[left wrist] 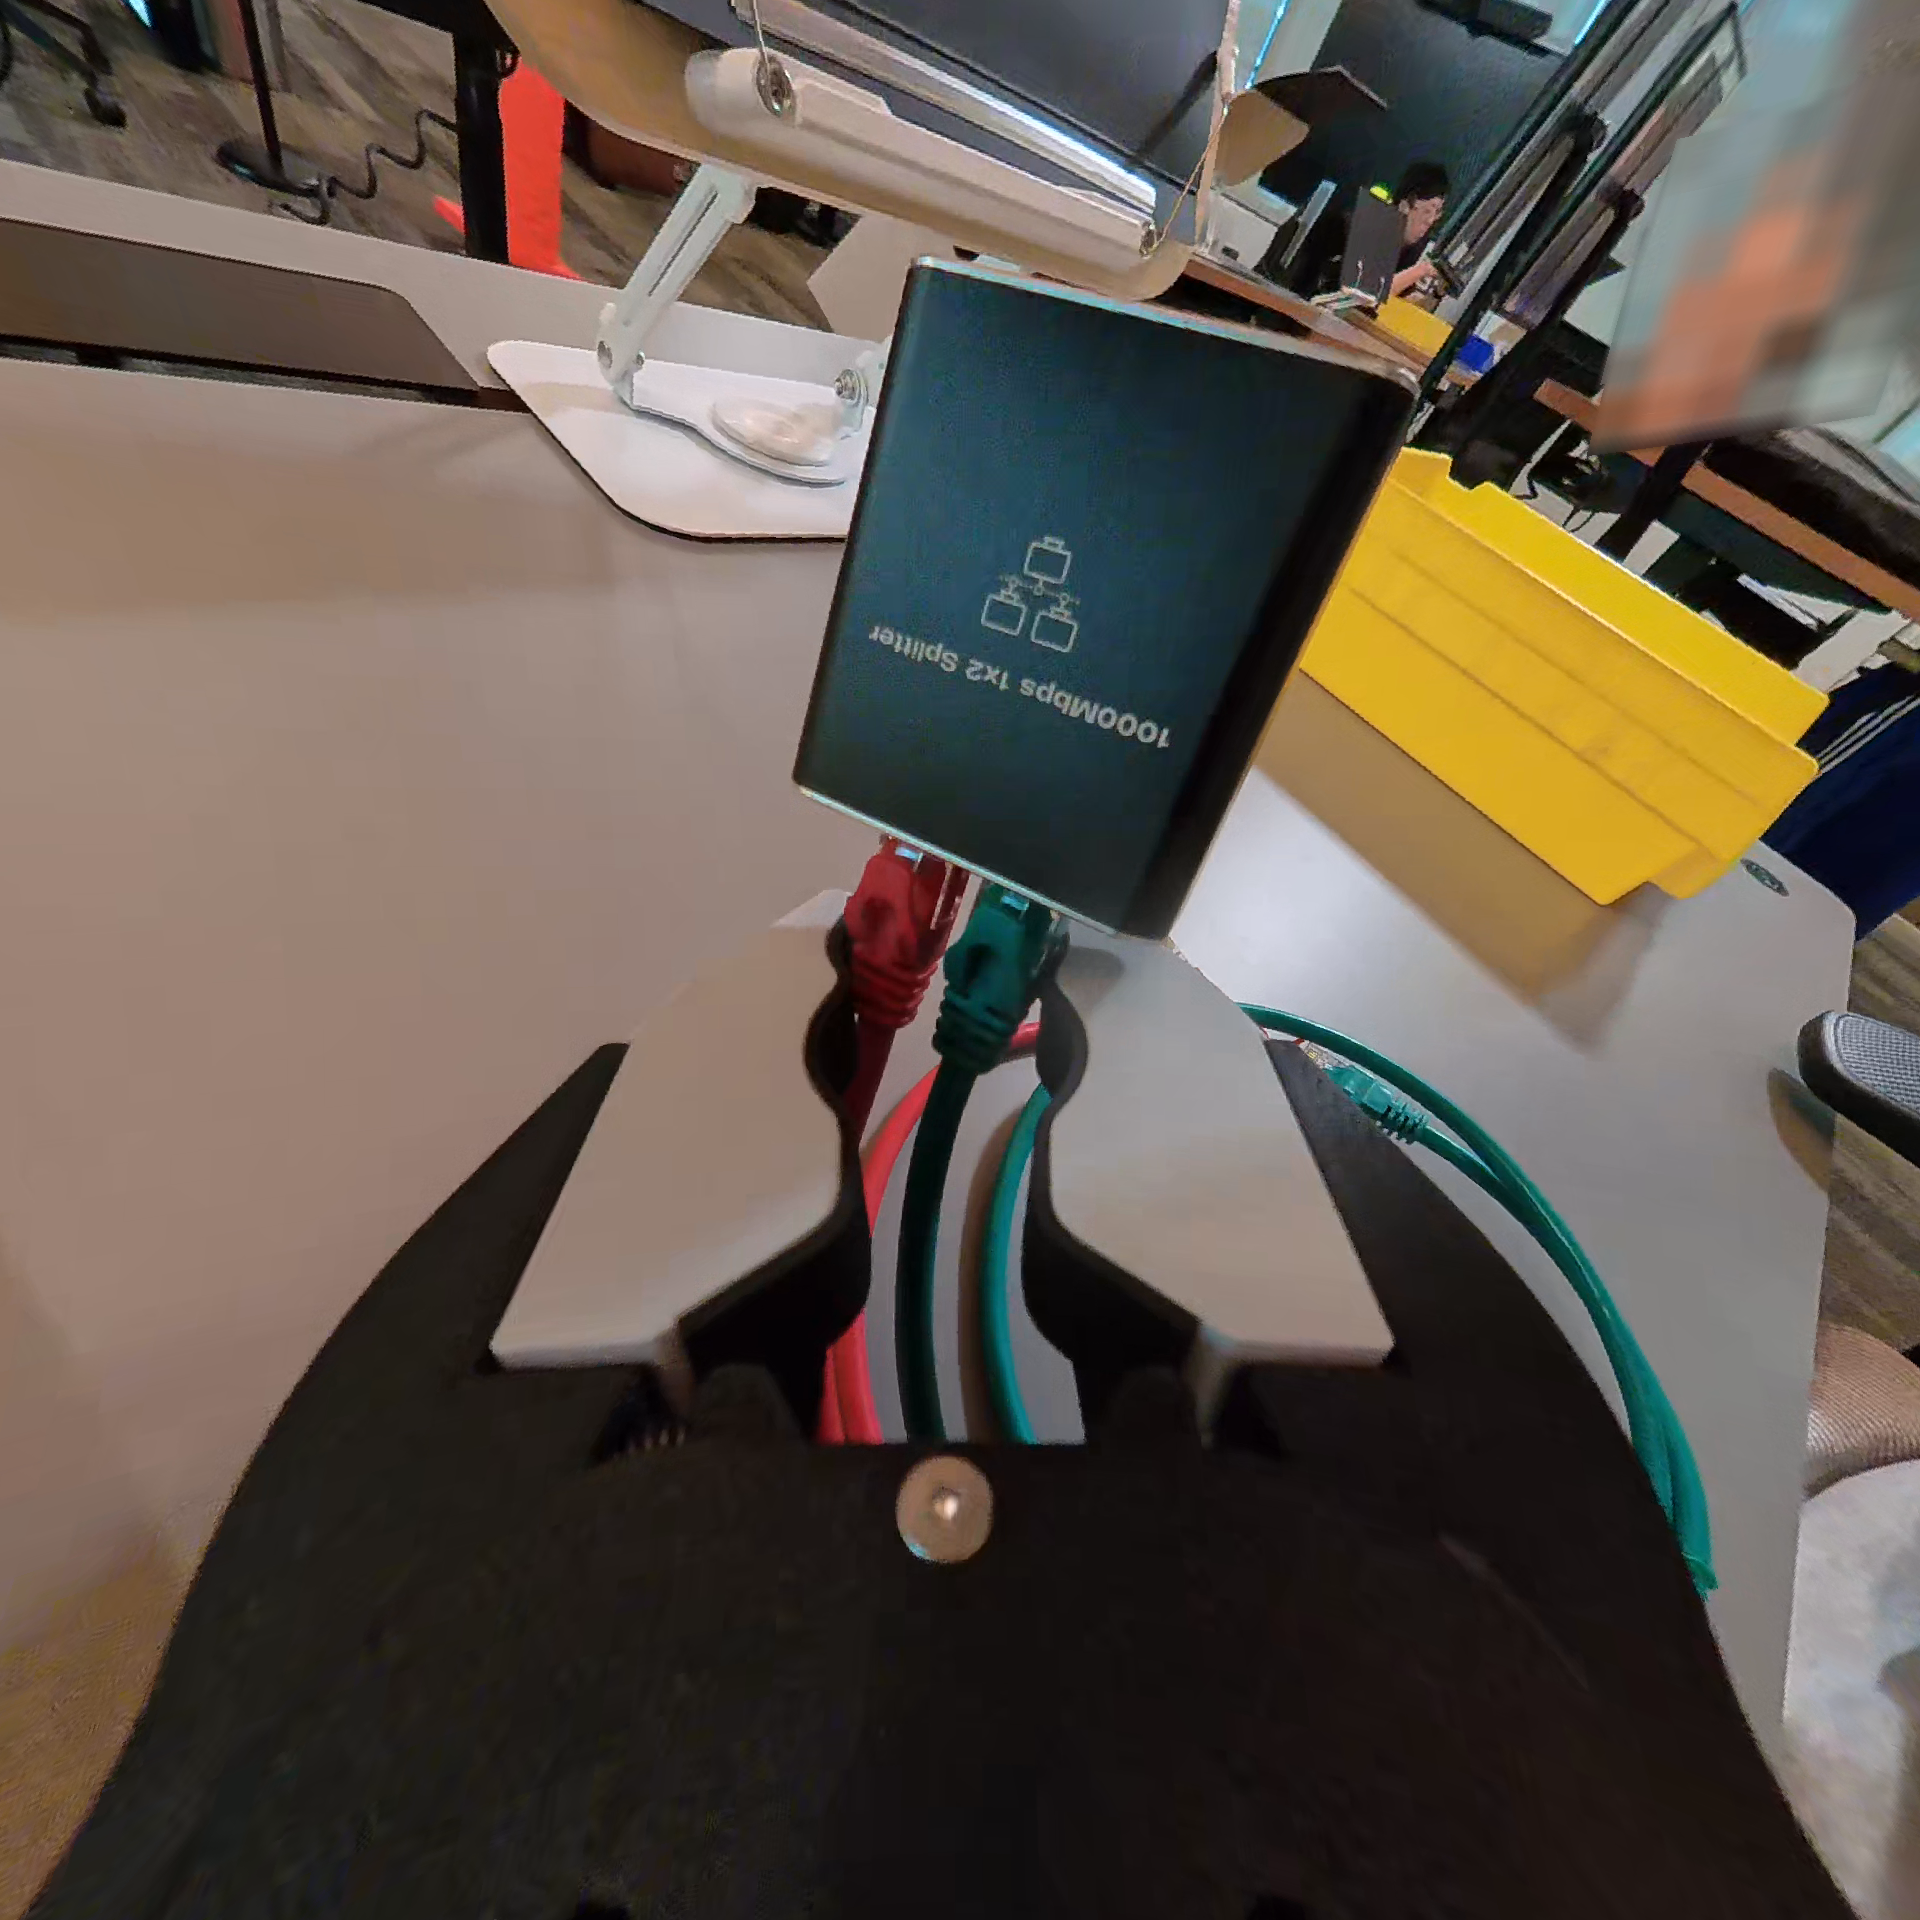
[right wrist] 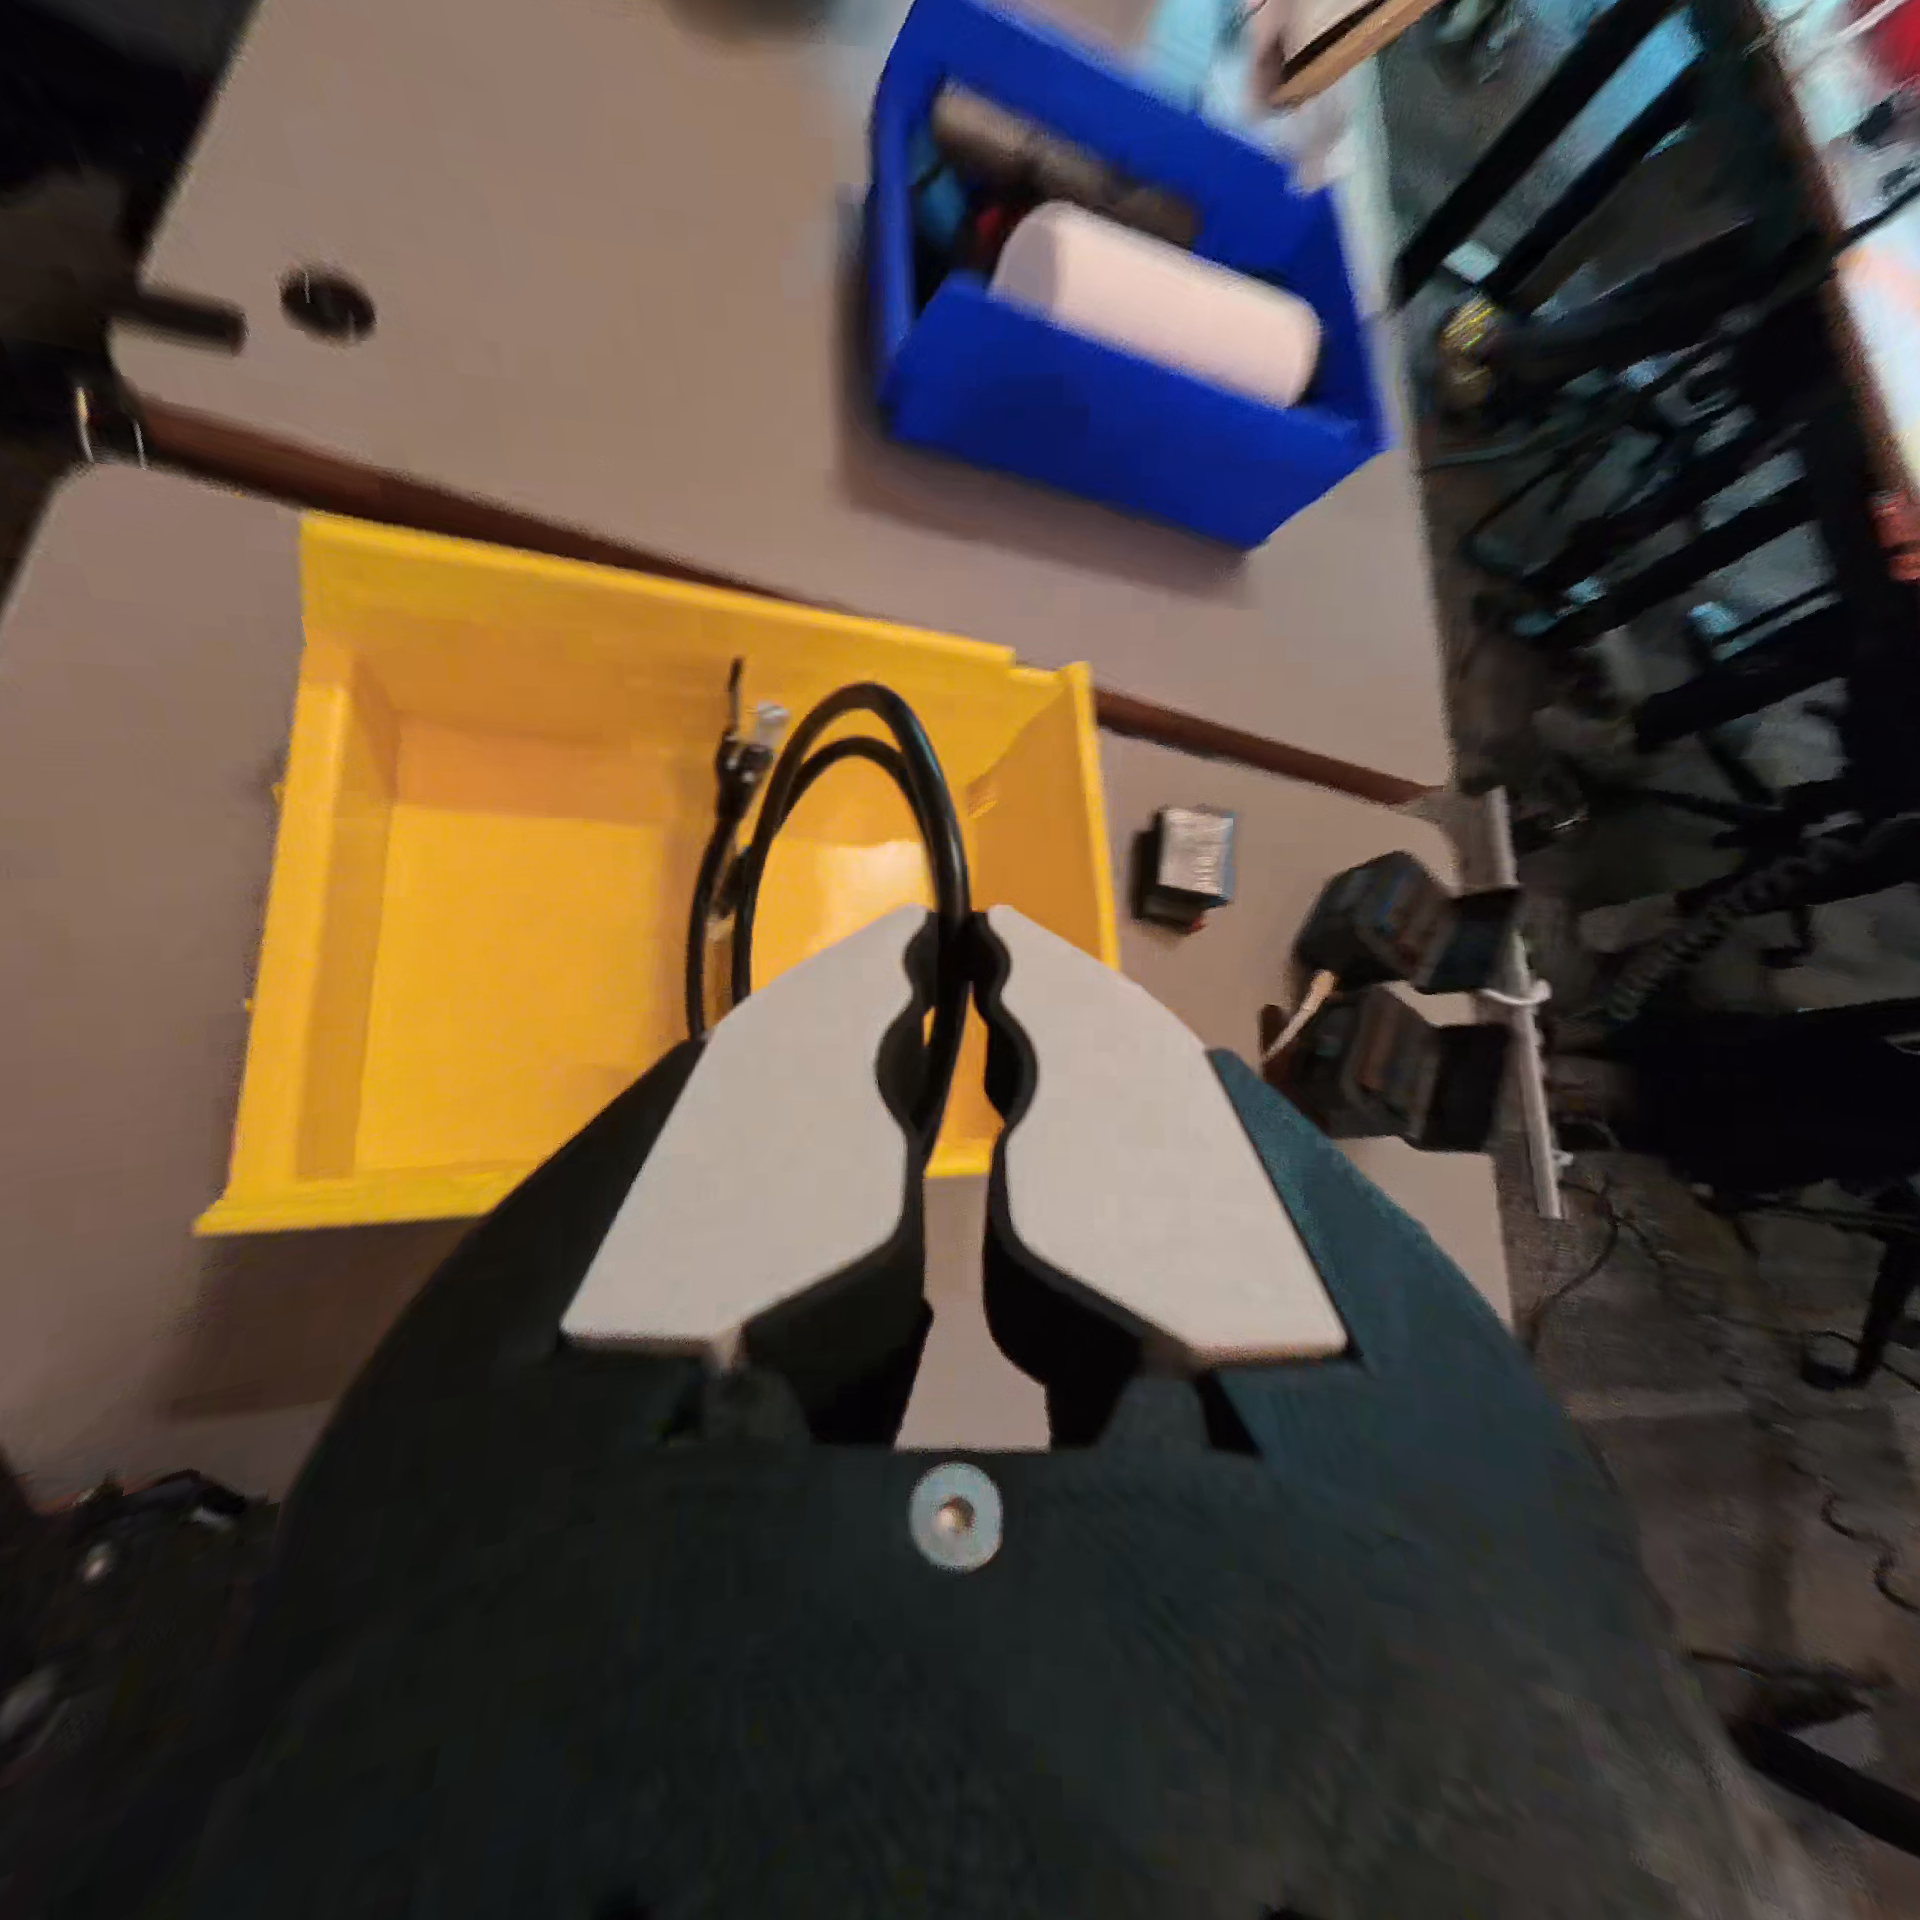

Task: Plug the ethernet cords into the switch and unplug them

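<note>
One dark switch [left wrist: 1081, 582], a small box lifted clear of the grey table [left wrist: 364, 727] and tilted, its port face turned down toward the camera. Two cords plugged into that face side by side: one red cord [left wrist: 894, 956] on the left, one green cord [left wrist: 992, 987] on the right. Both plugs pinched together between the fingertips of the left gripper [left wrist: 945, 961], jaws drawn in around them and carrying the box; both cables trailing back down between the fingers. Green cord's free end [left wrist: 1377, 1101] loose on the table to the right, beside a green loop. One white stand [left wrist: 665, 436] behind the switch, one yellow bin [left wrist: 1538, 707] to its right.

In the right wrist view, a third cord: one black cord [right wrist: 914, 769], coiled in a double loop, hanging from the right gripper [right wrist: 951, 940], whose jaws are nearly closed and clamped on the coil at the tips. Clear plug end [right wrist: 764, 727] of that cord dangling at the upper left of the loop. Below it, the one yellow bin [right wrist: 343, 831], otherwise bare inside. Farther off, one blue bin [right wrist: 1091, 426] with a white roll [right wrist: 1153, 301] and dark items too blurred to count. One small black box [right wrist: 1190, 862] on the table just right of the yellow bin.
</note>
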The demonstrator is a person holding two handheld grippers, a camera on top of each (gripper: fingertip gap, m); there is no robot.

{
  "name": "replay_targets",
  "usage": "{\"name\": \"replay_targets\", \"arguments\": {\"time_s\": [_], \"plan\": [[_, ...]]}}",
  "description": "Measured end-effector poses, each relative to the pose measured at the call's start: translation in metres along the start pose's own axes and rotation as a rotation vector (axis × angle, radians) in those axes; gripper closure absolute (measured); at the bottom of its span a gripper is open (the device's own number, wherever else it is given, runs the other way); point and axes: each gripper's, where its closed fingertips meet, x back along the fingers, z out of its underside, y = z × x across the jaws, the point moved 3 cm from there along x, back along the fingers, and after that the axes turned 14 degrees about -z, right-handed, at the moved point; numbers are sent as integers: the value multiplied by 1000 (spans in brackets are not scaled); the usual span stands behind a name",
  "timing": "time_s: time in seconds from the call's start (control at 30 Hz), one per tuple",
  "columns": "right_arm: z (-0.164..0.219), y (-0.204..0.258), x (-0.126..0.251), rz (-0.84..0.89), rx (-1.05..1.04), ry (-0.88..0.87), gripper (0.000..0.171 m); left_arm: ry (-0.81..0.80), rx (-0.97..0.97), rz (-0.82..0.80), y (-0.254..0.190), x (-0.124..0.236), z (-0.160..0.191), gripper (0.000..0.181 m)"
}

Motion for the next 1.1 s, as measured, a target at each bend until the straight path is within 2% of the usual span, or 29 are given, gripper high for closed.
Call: {"name": "replay_targets", "arguments": {"time_s": [0.13,0.27,0.33,0.5,0.63,0.8,0.97,1.0,1.1], "plan": [[10,-4,106,146,-68,-180,166,0,-3,-1,-1,0,0,151],[47,19,198,243,-145,-254,165,8,-9,5,-6,-2,2,151],[73,39,232,282,-184,-243,165,6,-31,-3,-8,-2,2,151],[151,96,297,454,-281,-84,166,-31,-145,-20,-20,2,0,151],[206,155,309,424,-380,-4,166,-10,-206,-14,-26,-2,6,151],[265,201,295,246,-593,7,166,-30,-238,18,-33,-2,5,151],[333,181,273,90,-825,-99,165,-23,-250,21,-35,-1,7,151],[351,170,268,102,-861,-107,159,-23,-251,19,-35,-1,7,151],[401,137,262,277,-942,-67,141,-19,-250,18,-34,1,8,151]]}}
